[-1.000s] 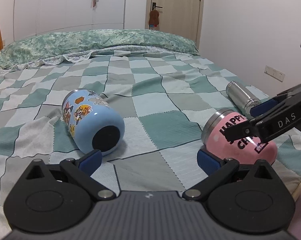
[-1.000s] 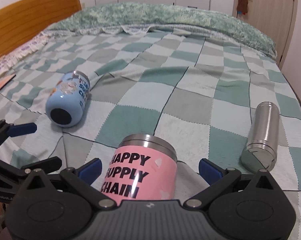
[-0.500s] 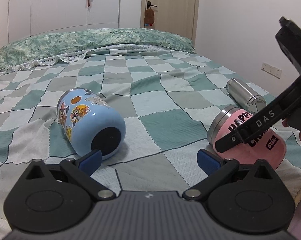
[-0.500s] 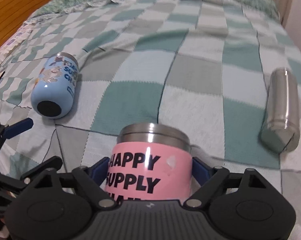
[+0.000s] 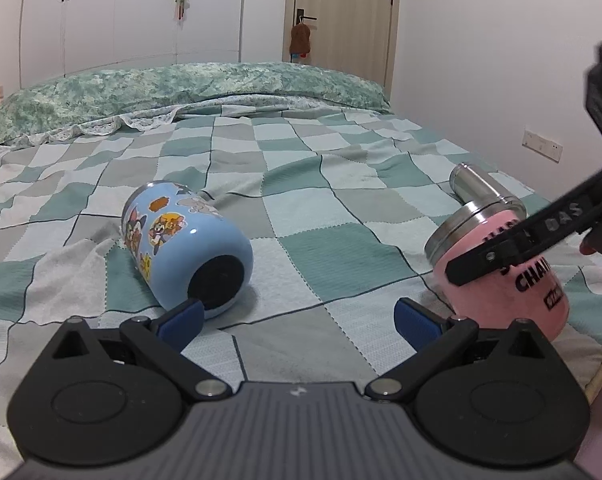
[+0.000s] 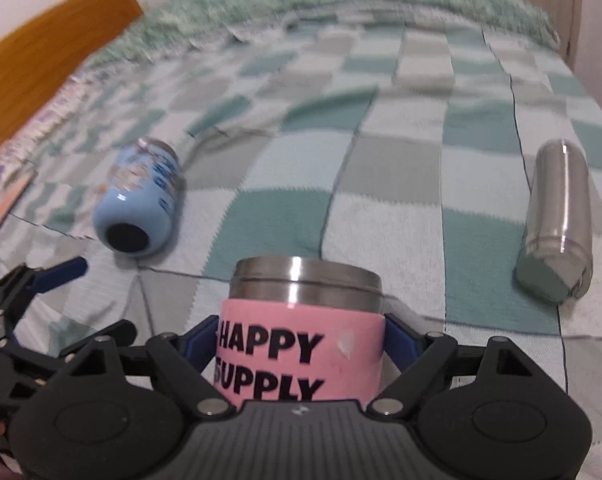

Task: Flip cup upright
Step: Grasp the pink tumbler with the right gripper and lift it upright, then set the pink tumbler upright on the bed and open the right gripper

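Between right tool's pads: the right tool (image 6: pixel 301 340) pinches the pink cup (image 6: pixel 297 344) across its sleeve, blue pads touching both sides.
Cup's place: near the bed's (image 5: pixel 301 200) right edge, close to the foot.
Cup's axis: tilted, steel rim (image 5: pixel 465 220) raised toward the pillows, base low toward the tool, so the turn to upright looks part done.
Left tool: the left tool (image 5: pixel 297 316) is spread, holding nothing, nearer the blue cup (image 5: pixel 181 248).
Neighbour: a steel flask (image 6: pixel 557 224) lies well apart.

Even indoor light; right wrist view motion-blurred, fisheye corners dark.
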### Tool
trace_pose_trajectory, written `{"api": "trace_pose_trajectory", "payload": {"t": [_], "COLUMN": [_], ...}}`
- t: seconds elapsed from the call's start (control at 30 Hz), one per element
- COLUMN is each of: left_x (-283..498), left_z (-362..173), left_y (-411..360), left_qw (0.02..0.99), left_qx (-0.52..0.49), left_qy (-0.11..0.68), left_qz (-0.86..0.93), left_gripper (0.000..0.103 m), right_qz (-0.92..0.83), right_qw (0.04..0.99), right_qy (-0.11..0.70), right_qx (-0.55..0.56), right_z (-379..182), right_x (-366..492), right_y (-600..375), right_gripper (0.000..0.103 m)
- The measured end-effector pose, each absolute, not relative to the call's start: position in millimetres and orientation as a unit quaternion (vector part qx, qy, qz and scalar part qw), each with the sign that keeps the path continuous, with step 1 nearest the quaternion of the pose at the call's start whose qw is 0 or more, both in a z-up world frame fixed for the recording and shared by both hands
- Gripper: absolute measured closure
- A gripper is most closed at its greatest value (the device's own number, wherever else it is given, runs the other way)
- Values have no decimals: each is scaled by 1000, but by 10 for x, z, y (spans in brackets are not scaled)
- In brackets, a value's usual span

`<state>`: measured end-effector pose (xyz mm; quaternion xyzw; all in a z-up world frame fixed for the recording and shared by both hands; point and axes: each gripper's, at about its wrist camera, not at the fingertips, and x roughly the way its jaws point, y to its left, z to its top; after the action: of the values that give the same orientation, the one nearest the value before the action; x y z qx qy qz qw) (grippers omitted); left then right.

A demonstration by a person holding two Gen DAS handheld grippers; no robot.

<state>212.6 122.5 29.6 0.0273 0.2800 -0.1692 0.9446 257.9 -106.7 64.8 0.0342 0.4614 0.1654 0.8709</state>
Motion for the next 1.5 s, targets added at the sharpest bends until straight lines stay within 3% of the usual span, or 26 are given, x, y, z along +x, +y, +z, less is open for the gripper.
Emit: {"api": "trace_pose_trajectory", "payload": {"t": [0.33,0.6,0.97,1.07,1.5], "left_x": [2053,2102,2059,1966,1022], "left_z": [445,422,436,493,829], "left_y": [1192,1188,1189,1161,664], "left_qw": [951,951,953,955,970], "left_qx": [30,27,29,30,-3], "left_qy": [261,265,268,263,196], "left_qz": [-166,-155,-142,-135,-144], "left_gripper": [0,0,0,0,0], "right_qz": [185,160,164,172,163], "right_qw": [934,968,970,974,984], "right_qy": [304,193,154,135,53], "right_qx": [22,-4,-93,-66,-41], "right_z": [807,605,352,432,941], "right_x": [2224,2292,2178,2049,825], "right_y": [-1098,-1007,-751,-847,-1652], "right_gripper": [20,20,19,0,0]}}
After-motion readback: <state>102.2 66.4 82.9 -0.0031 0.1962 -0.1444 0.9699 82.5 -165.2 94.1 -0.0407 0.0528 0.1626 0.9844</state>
